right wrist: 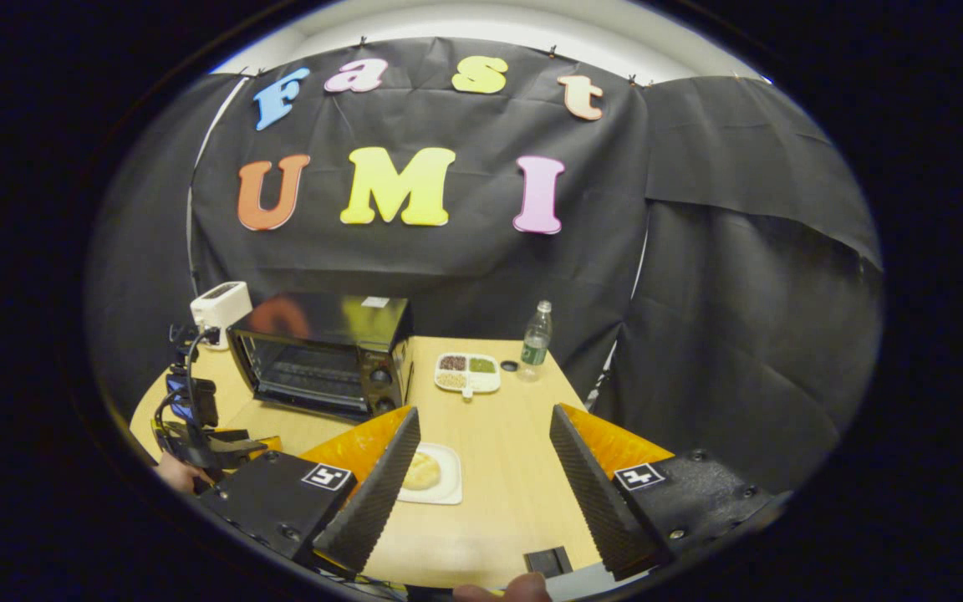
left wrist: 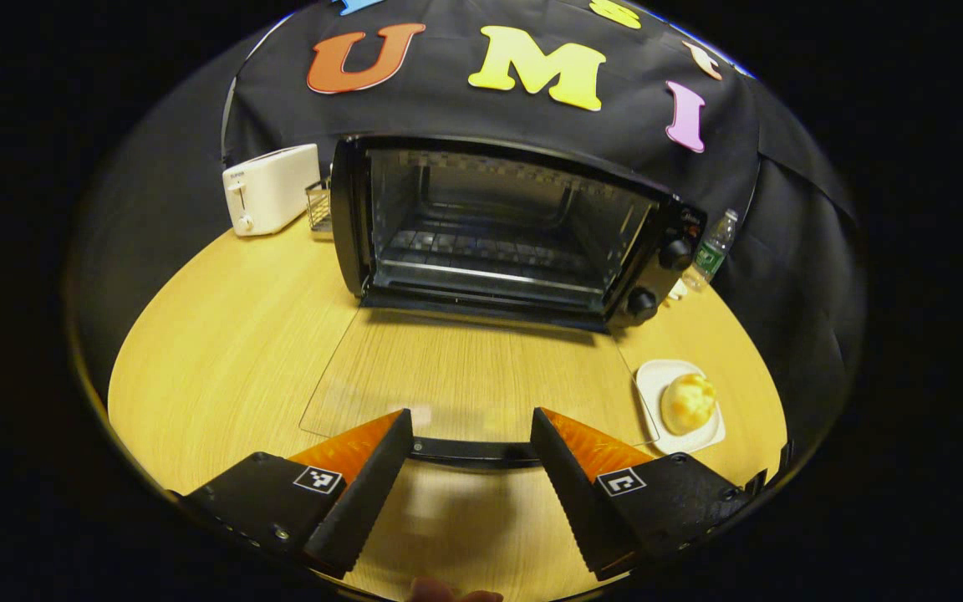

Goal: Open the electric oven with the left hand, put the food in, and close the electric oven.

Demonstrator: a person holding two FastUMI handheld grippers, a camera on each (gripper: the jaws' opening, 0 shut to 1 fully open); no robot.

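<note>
**Oven door down, bun not yet moved**

In the left gripper view, a white toaster (left wrist: pixel 271 189) stands at the upper left, with a small wire rack (left wrist: pixel 319 206) just beside it. At centre the electric oven (left wrist: pixel 515 230) gapes: its glass door (left wrist: pixel 473 376) lies folded flat on the wooden table (left wrist: pixel 222 351), and the inner shelf looks bare. At the bottom centre the left gripper (left wrist: pixel 469 435) has its jaws spread wide, the door's dark handle (left wrist: pixel 469 451) lying between the fingers with neither pressing on it. At the lower right the bun (left wrist: pixel 687 402) sits on its white plate (left wrist: pixel 664 378), near the door's corner.

In the right gripper view, the right gripper (right wrist: pixel 484 456) hangs over the table with its jaws apart and nothing between them; the bun shows just past its left finger, well short of the oven.

So I judge the opening step done, or nearly; loading the food and shutting the door remain.

The handle's ends are hidden behind the fingers, the clear glass is hard to trace against the wood, and the oven's depths are dim.
</note>
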